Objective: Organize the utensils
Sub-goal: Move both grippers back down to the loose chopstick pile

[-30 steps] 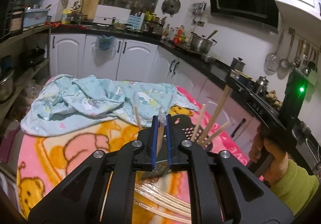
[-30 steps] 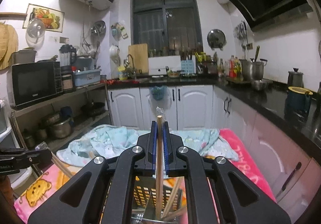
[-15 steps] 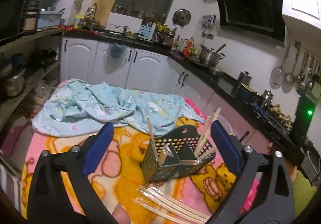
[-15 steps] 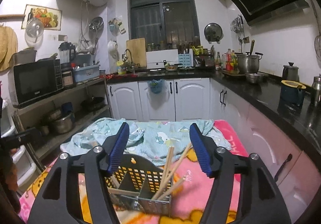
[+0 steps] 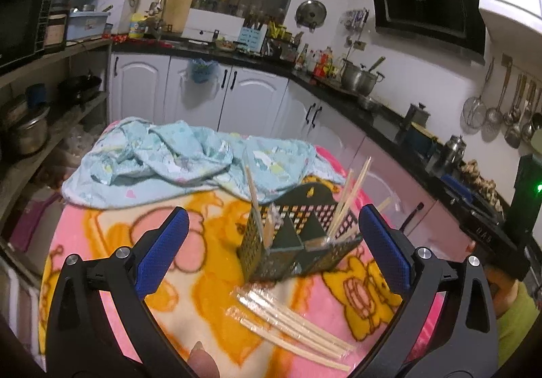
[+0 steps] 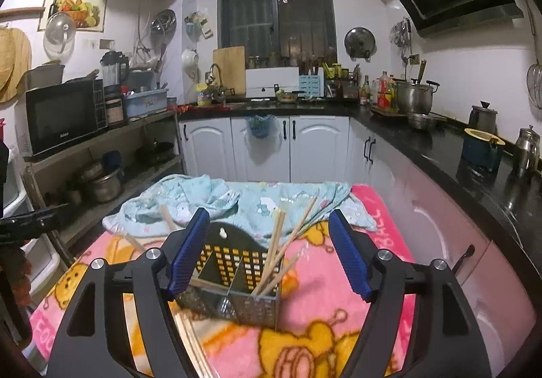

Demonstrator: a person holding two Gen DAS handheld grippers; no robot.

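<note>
- A cluttered home kitchen; a pink cartoon blanket [image 5: 101, 242] covers the worktop.
- Left claw [image 5: 271, 239] and right claw [image 6: 267, 251] both gape wide, empty.
- The perforated utensil caddy [image 6: 233, 262] stands between their fingers, chopsticks [image 6: 288, 242] leaning inside.
- Wrapped chopsticks [image 5: 291, 323] lie nearer the left claw.

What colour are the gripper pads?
Blue pads, clearest in the right wrist view.
</note>
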